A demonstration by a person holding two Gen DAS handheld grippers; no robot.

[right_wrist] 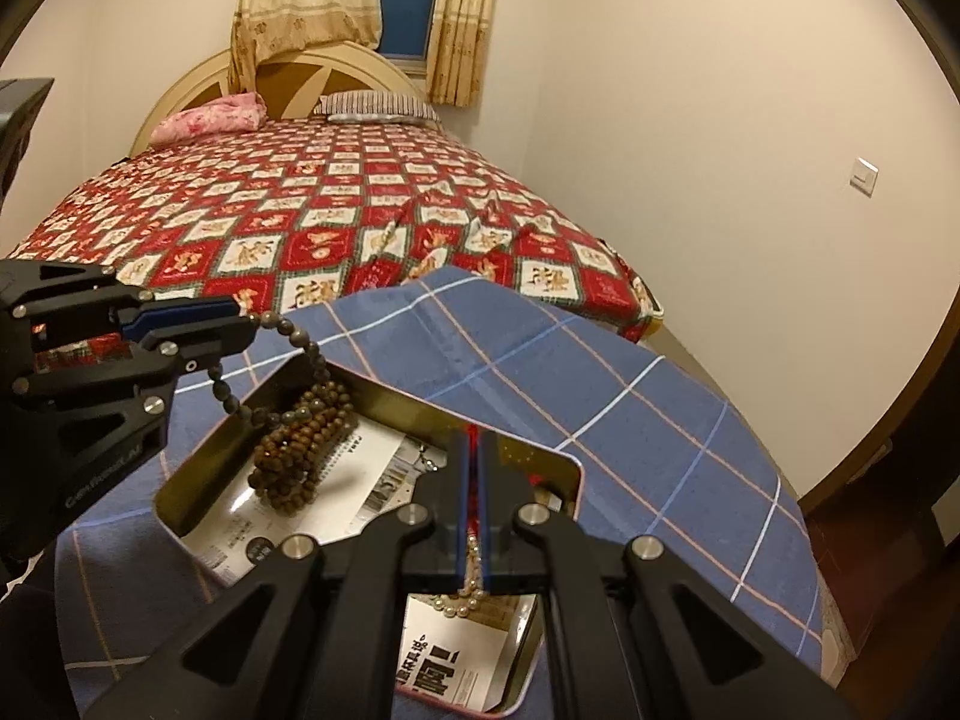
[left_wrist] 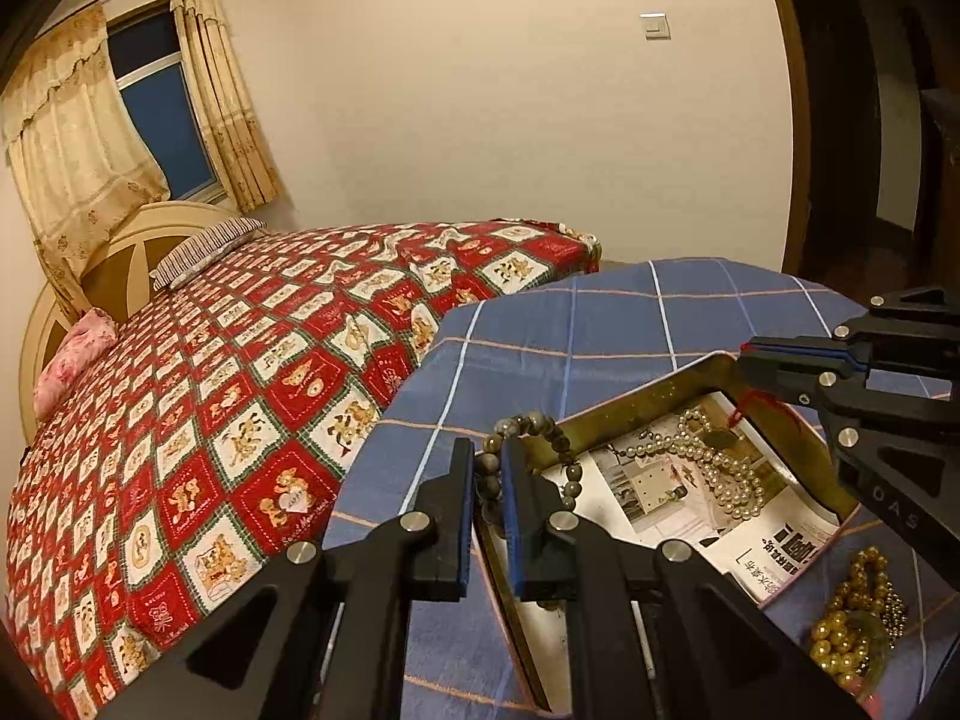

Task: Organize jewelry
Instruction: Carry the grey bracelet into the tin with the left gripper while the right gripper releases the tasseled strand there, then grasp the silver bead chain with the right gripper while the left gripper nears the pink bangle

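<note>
- My left tongs (left_wrist: 487,489) were clamped on a grey bead bracelet (left_wrist: 528,438), pinching one side of the loop so the rest arched up over the tin's near rim and dropped inside.
- Seen from the right wrist, that same bracelet (right_wrist: 282,354) hung from the left tongs' tips (right_wrist: 240,324) and trailed down toward a pile of brown wooden beads (right_wrist: 303,450) lying in the tin.
- My right tongs (right_wrist: 478,492) were closed almost completely, blue pads nearly touching, with a red cord (right_wrist: 474,438) and a run of pearls caught between them; I judged they were gripping the pearl necklace (left_wrist: 714,462) by its red tassel end.
- The tin (left_wrist: 654,396) sat on the blue checked table (left_wrist: 600,318), lined with printed paper, and the pearls lay heaped on that paper toward the right side.
- The relation that mattered: the grey bracelet straddled the tin's rim, its free part already over the inside, so I reckoned the left hand needed only to ease forward and down before letting go.
- The left tongs pointed roughly level across the tin; the right tongs (left_wrist: 780,363) came in from the opposite side, tips over the far corner.
- A gold bead strand (left_wrist: 852,618) lay outside the tin on the table, nearer the right hand.
- Beyond lay the bed (left_wrist: 240,390) with its red quilt.
</note>
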